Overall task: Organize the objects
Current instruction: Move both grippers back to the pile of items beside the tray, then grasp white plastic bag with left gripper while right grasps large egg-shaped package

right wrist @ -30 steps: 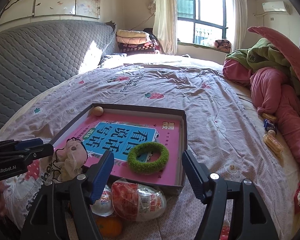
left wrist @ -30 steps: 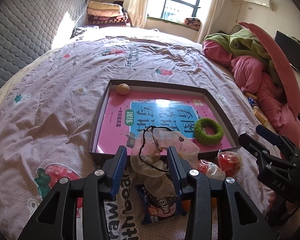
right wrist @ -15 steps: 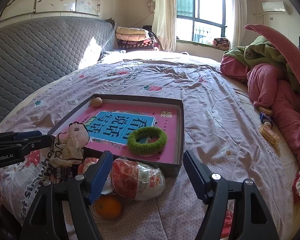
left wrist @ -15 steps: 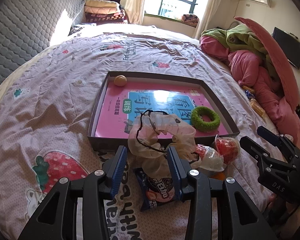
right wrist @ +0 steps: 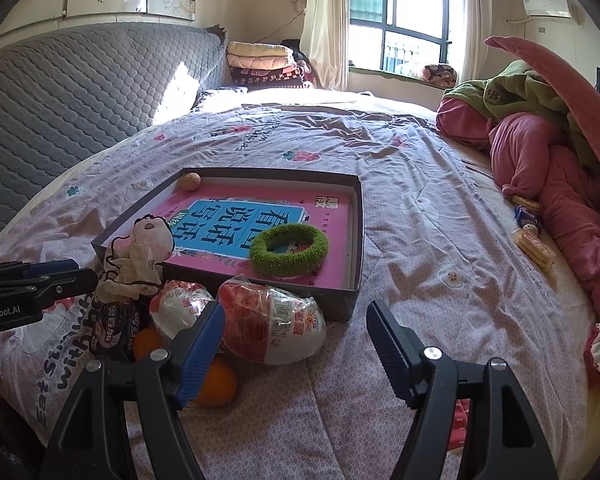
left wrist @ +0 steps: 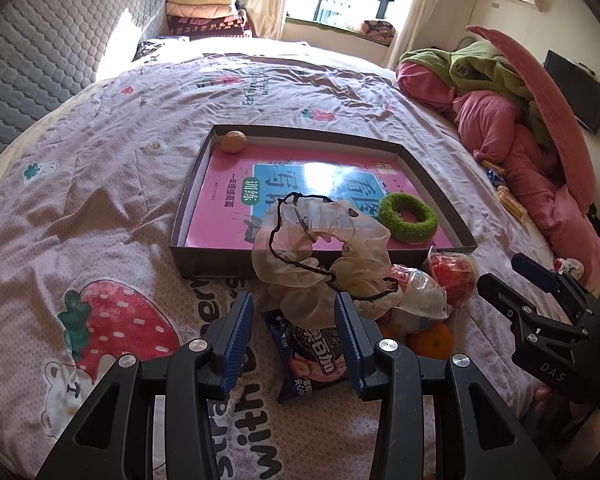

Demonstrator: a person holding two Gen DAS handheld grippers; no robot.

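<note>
Your left gripper (left wrist: 294, 320) grips the sheer scrunchie (left wrist: 320, 252), which hangs in front of the near wall of the box tray (left wrist: 204, 258), above the cookie packet (left wrist: 312, 356). Your right gripper (right wrist: 296, 340) is open with nothing in it, its jaws straddling the red-and-white snack bag (right wrist: 272, 320) without touching. The pink book (right wrist: 260, 220), green ring (right wrist: 288, 250) and small round fruit (right wrist: 190, 181) sit in the tray. An orange (right wrist: 216, 386) lies by the right gripper's left jaw.

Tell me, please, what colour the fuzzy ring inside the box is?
The fuzzy ring is green; the right wrist view shows it best.
</note>
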